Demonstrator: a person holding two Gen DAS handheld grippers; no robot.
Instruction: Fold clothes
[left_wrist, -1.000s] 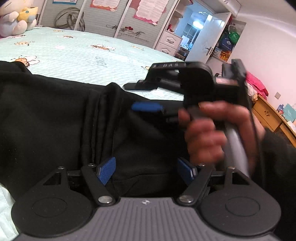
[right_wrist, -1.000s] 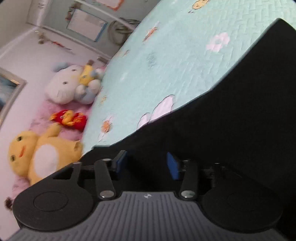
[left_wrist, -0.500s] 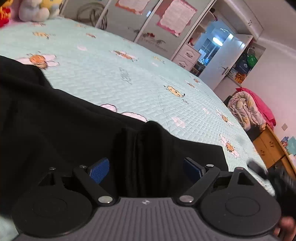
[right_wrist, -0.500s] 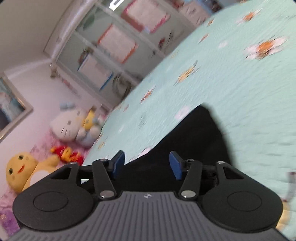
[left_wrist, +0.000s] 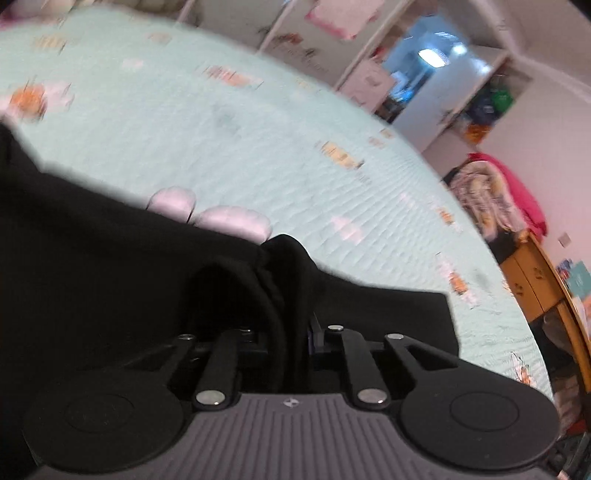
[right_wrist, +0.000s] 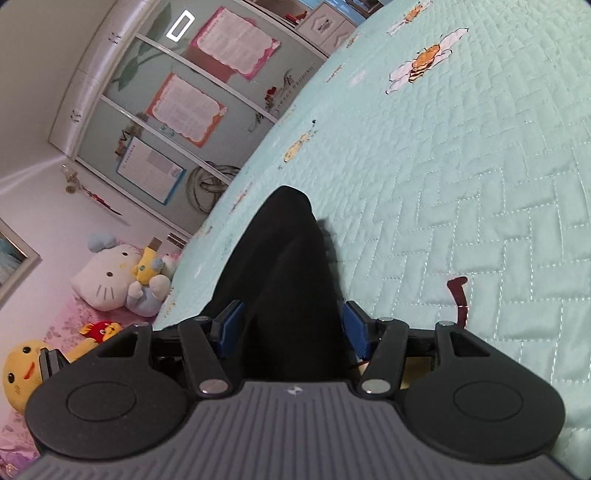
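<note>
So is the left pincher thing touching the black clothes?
Touching. In the left wrist view, the left gripper is closed tight on a bunched ridge of the black garment.

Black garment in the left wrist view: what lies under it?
The black garment lies on the mint quilted bedspread; white flower prints peek past its edge. Whatever is beneath the cloth is covered.
</note>
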